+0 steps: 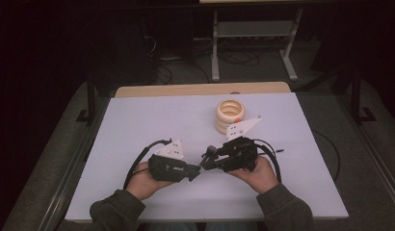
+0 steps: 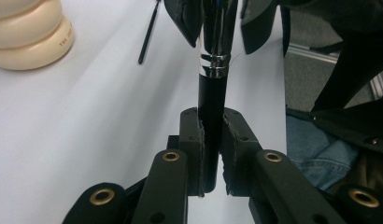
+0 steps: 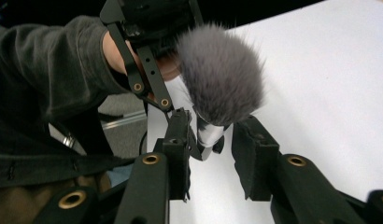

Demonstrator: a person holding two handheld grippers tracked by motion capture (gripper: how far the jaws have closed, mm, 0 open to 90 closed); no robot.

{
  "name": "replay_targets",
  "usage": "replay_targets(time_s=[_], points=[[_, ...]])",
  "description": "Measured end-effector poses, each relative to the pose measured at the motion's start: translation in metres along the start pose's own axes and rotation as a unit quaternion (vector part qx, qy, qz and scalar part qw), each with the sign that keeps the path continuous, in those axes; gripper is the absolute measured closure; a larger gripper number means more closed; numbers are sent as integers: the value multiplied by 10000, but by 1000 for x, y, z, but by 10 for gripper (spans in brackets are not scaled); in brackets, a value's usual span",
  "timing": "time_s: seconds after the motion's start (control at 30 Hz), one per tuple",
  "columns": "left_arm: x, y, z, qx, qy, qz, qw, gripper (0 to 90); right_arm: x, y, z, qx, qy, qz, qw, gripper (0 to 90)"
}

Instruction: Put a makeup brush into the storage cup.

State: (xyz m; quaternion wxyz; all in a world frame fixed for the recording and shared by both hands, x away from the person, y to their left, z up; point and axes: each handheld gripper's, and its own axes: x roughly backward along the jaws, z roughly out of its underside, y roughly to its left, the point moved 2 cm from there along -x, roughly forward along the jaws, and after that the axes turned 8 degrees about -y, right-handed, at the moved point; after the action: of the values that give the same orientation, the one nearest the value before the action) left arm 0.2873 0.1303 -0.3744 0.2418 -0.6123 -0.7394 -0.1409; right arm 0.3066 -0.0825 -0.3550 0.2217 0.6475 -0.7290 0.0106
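Observation:
A makeup brush with a black handle (image 2: 209, 98), a silver ferrule and a fluffy grey head (image 3: 222, 79) lies level between my two grippers, just above the white table. My left gripper (image 2: 210, 122) is shut on the handle's end, its pads pressed on both sides. My right gripper (image 3: 214, 123) stands around the ferrule just below the bristles, with a gap between its pads and the brush, so it is open. In the high view the left gripper (image 1: 196, 172) and right gripper (image 1: 206, 160) meet tip to tip near the table's front middle.
A stack of cream rings (image 1: 230, 115) stands on the white table (image 1: 138, 125) behind the right gripper, and shows in the left gripper view as a cream stack (image 2: 26, 37). A thin black rod (image 2: 147, 32) lies flat nearby. Dark floor and table legs lie beyond.

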Motion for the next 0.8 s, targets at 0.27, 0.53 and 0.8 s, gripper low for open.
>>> replay_targets(time_s=[0.27, 0.53, 0.8], points=[[1, 0, -1, 2, -48, -3, 10000, 798, 0, 1, -1, -7, -208, -33, 9998, 757], [-2, -1, 2, 61, -6, -155, 9999, 713, 1, 1, 0, 26, -46, -6, 10000, 762], [1, -3, 6, 71, 90, -365, 9993, 627, 12, -6, 0, 2, 83, 133, 9999, 762]])
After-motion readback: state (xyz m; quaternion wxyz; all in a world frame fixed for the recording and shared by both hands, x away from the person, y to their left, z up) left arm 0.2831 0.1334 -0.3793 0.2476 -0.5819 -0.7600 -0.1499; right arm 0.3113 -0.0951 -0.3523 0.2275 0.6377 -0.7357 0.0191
